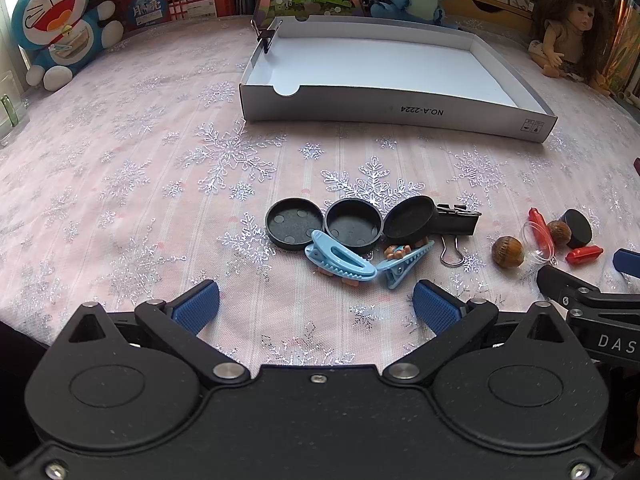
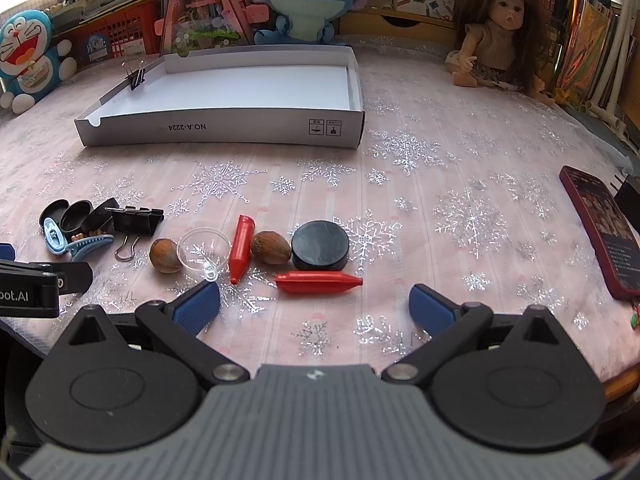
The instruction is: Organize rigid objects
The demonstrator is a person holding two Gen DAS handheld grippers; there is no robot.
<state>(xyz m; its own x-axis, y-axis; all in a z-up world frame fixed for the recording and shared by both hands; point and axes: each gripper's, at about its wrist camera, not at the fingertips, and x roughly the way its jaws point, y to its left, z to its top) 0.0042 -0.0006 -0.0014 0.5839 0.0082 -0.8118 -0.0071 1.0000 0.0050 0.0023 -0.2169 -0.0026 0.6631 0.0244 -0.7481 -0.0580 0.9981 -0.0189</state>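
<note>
Pink cloth with silver snowflakes (image 2: 440, 184) covers my whole work surface, and plush toys, a doll (image 2: 496, 28) and books line its far edge. I see a shallow white cardboard box (image 1: 400, 114) lying open toward the back, with one small black binder clip (image 2: 136, 76) clamped upright on its left wall.

My left gripper (image 1: 316, 306) hangs just above the cloth with its blue pads spread wide and nothing between them. Just ahead of it sit three black round caps (image 1: 352, 224) in a row, the right one tilted, with two light blue hair clips (image 1: 340, 258) touching their near side and a large black binder clip (image 1: 458, 222) behind the tilted cap.

My right gripper (image 2: 314, 306) is likewise wide open and empty. Near its fingers lies a red plastic piece (image 2: 318, 282), and a second red piece (image 2: 241, 246) stands angled between a clear dome (image 2: 204, 250) and a brown nut (image 2: 271, 247). Another nut (image 2: 165, 255) sits left of the dome, and a solid black disc (image 2: 320, 245) rests just right of the first nut. A red-cased phone (image 2: 600, 232) lies well apart at the right.
</note>
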